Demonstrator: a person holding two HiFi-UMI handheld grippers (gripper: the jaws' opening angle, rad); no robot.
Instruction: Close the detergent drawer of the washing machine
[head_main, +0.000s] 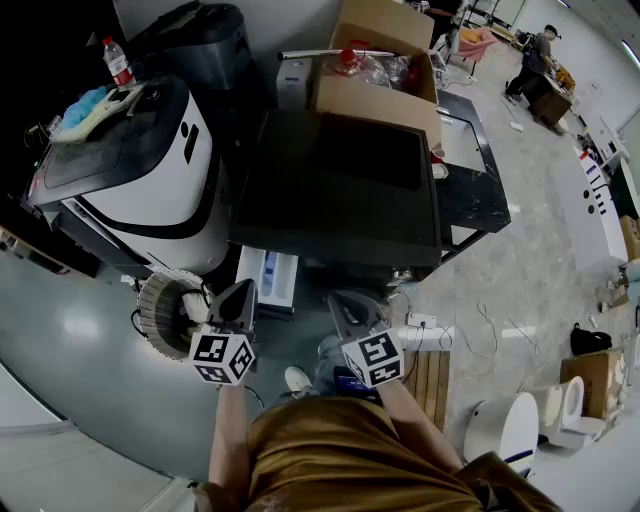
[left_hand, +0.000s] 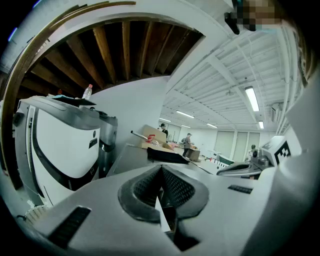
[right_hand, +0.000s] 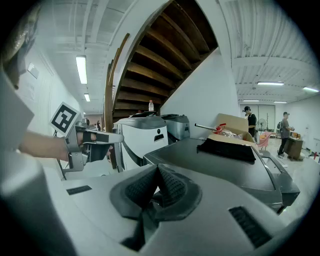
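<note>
The dark grey washing machine (head_main: 340, 215) stands in front of me, seen from above. Its white detergent drawer (head_main: 270, 277) sticks out open from the front, at the machine's left. My left gripper (head_main: 243, 288) is shut and empty, held just left of and a little short of the drawer. My right gripper (head_main: 340, 298) is also shut and empty, close to the machine's front and right of the drawer. The left gripper view shows its closed pads (left_hand: 150, 187) pointing over the machine's top (left_hand: 132, 157). The right gripper view shows the machine's top (right_hand: 220, 167) and the left gripper (right_hand: 87, 140).
A white and black appliance (head_main: 140, 170) stands to the left with a bottle (head_main: 117, 60) on it. An open cardboard box (head_main: 380, 70) rests at the machine's back. A coiled hose (head_main: 165, 305), a power strip (head_main: 420, 322) and a wooden pallet (head_main: 430, 380) lie on the floor.
</note>
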